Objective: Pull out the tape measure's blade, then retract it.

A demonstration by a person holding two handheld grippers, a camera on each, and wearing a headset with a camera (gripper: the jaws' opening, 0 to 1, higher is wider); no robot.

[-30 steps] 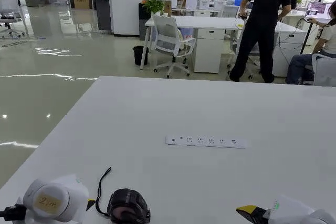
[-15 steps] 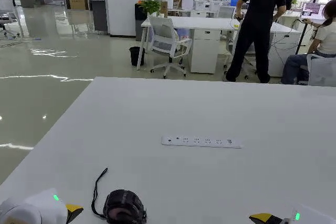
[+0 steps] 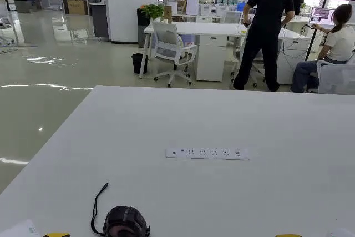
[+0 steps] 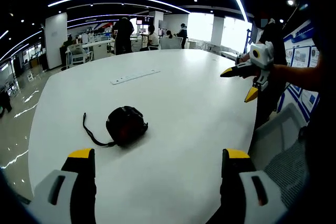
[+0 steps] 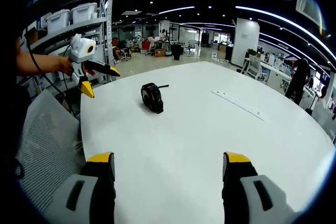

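Currently tape measure (image 4: 126,125) lies on table (image 4: 199,93) btwn left gripper (image 4: 158,155) & right gripper (image 5: 167,158), both w/ jaws apart.

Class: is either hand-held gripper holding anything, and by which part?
Nothing is held: left hand-held gripper and right hand-held gripper are open; the tape measure lies free on the table.

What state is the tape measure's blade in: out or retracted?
Retracted: the tape measure lies untouched, no blade beyond its case, only its black strap trailing.
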